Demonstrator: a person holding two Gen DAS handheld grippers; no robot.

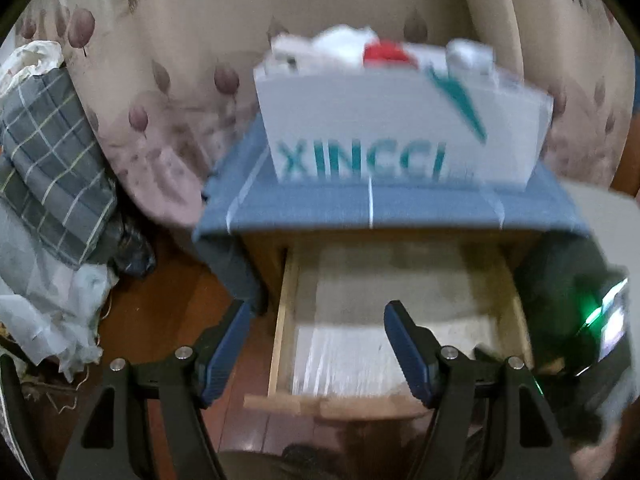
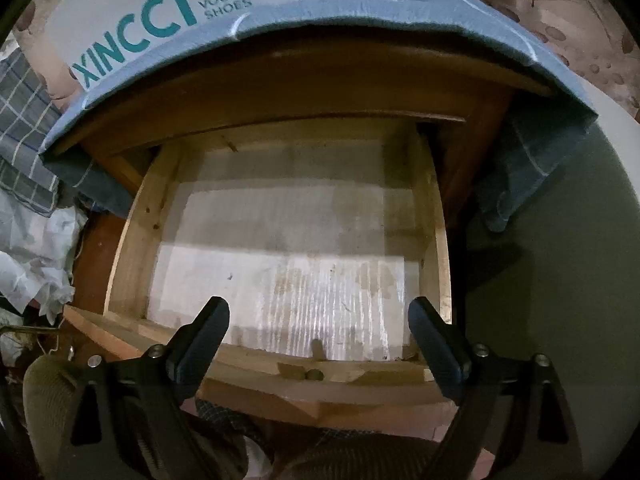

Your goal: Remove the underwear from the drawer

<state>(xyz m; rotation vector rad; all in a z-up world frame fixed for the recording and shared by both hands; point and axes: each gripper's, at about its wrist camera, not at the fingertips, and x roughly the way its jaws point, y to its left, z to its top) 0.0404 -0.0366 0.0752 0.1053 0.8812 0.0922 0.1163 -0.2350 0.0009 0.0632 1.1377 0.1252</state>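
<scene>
The wooden drawer (image 2: 132,240) is pulled out from a small cabinet and I see only a pale lined bottom (image 2: 280,264) inside; no underwear shows in either view. The drawer also shows in the left wrist view (image 1: 286,312), blurred. My right gripper (image 2: 318,312) is open and empty, its fingers above the drawer's front edge. My left gripper (image 1: 316,320) is open and empty, held above the drawer's front left corner. A patterned fabric (image 2: 224,412) lies below the drawer front near my right gripper; I cannot tell what it is.
A white XINCCI shoe box (image 1: 400,128) holding white and red items stands on a blue cloth (image 1: 304,204) covering the cabinet top. A plaid bundle (image 1: 52,160) and white crumpled plastic (image 1: 44,312) lie at the left on the wood floor. A curtain hangs behind.
</scene>
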